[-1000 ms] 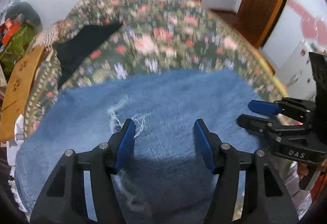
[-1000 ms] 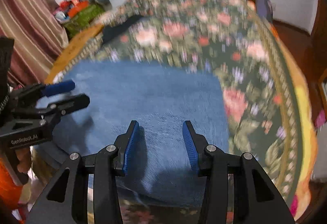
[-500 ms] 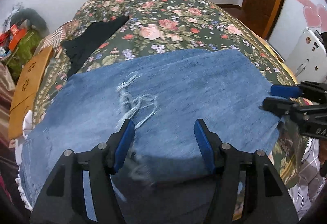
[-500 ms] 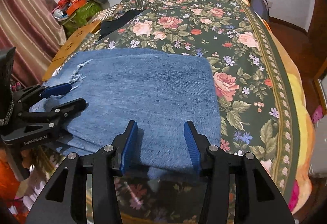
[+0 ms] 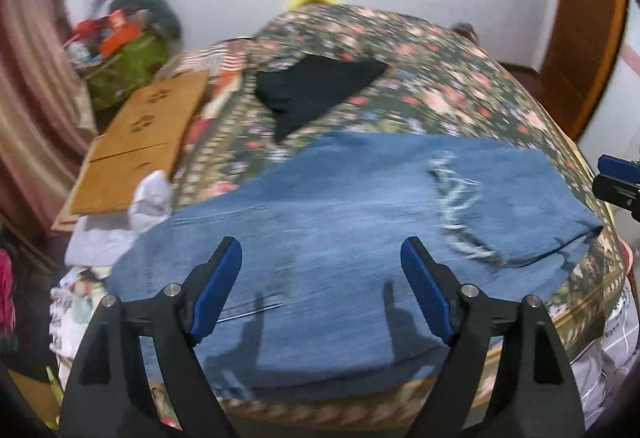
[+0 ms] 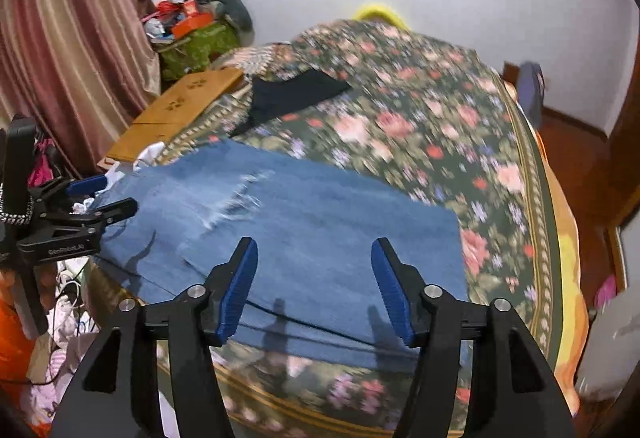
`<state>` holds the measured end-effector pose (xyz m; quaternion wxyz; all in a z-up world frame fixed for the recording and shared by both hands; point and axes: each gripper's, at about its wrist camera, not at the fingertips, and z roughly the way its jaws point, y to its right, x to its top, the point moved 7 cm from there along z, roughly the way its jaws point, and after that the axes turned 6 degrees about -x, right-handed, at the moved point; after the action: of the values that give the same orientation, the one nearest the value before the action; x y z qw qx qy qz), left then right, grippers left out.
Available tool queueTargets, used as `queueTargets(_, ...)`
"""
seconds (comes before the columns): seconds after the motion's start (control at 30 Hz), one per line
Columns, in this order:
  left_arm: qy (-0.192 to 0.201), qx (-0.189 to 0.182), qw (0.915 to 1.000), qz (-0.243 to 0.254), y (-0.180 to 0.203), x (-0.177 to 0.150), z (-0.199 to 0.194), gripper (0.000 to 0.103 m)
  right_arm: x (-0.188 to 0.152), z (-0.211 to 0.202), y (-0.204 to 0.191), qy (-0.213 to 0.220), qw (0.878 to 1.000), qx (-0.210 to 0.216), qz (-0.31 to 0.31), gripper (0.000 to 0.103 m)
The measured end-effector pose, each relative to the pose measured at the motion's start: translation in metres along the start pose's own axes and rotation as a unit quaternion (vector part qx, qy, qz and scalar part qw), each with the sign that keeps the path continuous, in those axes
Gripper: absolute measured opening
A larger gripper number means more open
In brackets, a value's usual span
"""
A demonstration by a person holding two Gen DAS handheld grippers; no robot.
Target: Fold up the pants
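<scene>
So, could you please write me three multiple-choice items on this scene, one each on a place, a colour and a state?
1. Where do the jeans lie?
A. on the floral bedspread
B. on the floor
C. on the cardboard

2. What colour is the garment lying beyond the jeans?
A. white
B. black
C. red

3. How does the right gripper stand?
A. clamped on the jeans
C. shut and empty
B. open, holding nothing

Answers: 1 A, the bedspread shows around the denim; 2 B, it is dark throughout; 3 B, its jaws are opening with nothing gripped between the pads.
</scene>
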<state>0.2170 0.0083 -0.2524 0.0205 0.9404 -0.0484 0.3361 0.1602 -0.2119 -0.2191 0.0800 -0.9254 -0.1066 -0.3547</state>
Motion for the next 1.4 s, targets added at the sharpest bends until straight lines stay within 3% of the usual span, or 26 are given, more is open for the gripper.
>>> queueTargets(0.3, 0.007, 0.029, 0.997, -0.071, -0.087, -0.041, -0.028, 0.089, 0.018, 0.017, -0.062, 0.007, 0.999, 0.016, -0.037, 0.057)
queueTargets(0.5, -0.004, 0.036, 0.9891, -0.143, -0.141, -0.081, -0.024, 0.089, 0.016, 0.041, -0.091, -0.012, 0.998, 0.009, -0.059, 0.057)
queueTargets(0.6, -0.012, 0.021, 0.9855, -0.168, -0.154, -0.101, -0.02, 0.089, 0.013, 0.05, -0.1, -0.02, 0.997, -0.001, -0.069, 0.057)
queueTargets(0.77, -0.036, 0.0, 0.9807, -0.192, -0.161, -0.117, -0.006, 0.089, 0.001, 0.07, -0.101, -0.042, 0.997, -0.014, -0.061, 0.057)
queueTargets(0.87, -0.045, -0.034, 0.9746, -0.217, -0.156, -0.123, -0.001, 0.089, -0.006, 0.082, -0.095, -0.06, 0.997, -0.026, -0.052, 0.057)
queueTargets(1.03, -0.051, -0.047, 0.9705, -0.231, -0.15, -0.127, -0.001, 0.089, -0.013, 0.091, -0.087, -0.075, 0.996, -0.023, -0.042, 0.057)
queueTargets(1.17, -0.06, -0.097, 0.9555, -0.272, -0.14, -0.133, 0.0, 0.089, -0.014, 0.089, -0.088, -0.07, 0.996, -0.017, -0.045, 0.057)
queueTargets(1.3, -0.072, -0.111, 0.9516, -0.278, -0.128, -0.134, 0.005, 0.088, -0.016, 0.088, -0.088, -0.064, 0.997, -0.007, -0.043, 0.058)
queueTargets(1.4, -0.079, -0.124, 0.9433, -0.297, -0.122, -0.135, 0.014, 0.088, -0.017, 0.087, -0.085, -0.06, 0.998, 0.003, -0.037, 0.06)
